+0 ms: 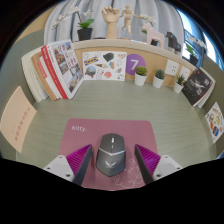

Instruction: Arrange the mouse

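A grey and black mouse [110,152] lies on a pink mouse mat [85,133] with small white lettering, on a green table top [120,100]. My gripper [112,166] is low over the mat, with the mouse between its two fingers. The left finger [76,162] is close to the mouse's side. The right finger [150,160] stands off from it with a strip of mat showing between. The gripper is open and the mouse rests on the mat.
Propped books and magazines [62,68] ring the table on the left. Picture cards [105,65] stand at the back. Small potted plants [158,77] and more books [197,88] are at the right. A wooden shelf with figures [112,22] stands behind.
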`<state>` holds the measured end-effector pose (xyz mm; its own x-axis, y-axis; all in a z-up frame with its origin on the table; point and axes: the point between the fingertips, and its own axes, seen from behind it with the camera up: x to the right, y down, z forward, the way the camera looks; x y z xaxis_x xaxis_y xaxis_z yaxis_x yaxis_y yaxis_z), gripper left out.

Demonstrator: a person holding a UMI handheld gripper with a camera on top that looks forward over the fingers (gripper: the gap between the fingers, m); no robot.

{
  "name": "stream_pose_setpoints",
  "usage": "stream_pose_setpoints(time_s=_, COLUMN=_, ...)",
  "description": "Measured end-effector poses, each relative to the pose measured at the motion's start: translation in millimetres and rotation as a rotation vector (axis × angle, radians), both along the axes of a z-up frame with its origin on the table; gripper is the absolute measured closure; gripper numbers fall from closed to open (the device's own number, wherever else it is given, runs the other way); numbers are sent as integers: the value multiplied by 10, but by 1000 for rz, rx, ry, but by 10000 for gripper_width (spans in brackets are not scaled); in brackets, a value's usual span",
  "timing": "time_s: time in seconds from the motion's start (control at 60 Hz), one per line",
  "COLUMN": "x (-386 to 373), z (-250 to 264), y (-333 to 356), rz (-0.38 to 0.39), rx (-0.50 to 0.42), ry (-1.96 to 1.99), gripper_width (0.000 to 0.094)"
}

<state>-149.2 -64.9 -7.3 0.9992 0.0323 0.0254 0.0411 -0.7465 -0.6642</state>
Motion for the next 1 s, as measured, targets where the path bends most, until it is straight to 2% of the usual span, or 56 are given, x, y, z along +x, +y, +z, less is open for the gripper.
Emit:
stream_pose_setpoints(time_s=0.117, x=-78, z=356, y=-111, rz=28, rx=-19, ry=37, gripper_width=78)
stream_pose_setpoints(time_s=0.383, x=343, z=1907, y=-301, rz=-18, rx=126, ry=43, gripper_width=77)
stream_pose_setpoints(time_s=0.517, x=619, z=2390, y=-456, rz=-35, rx=175, ry=14, gripper_width=78)
stream_pose_setpoints(time_s=0.667, x=752, z=2634, y=-627, rz=-50, rx=205, ry=4, gripper_width=85)
stream_pose_setpoints(time_s=1.0, x=712, z=2630, y=-835, rz=1, rx=192, ry=30, gripper_width=80)
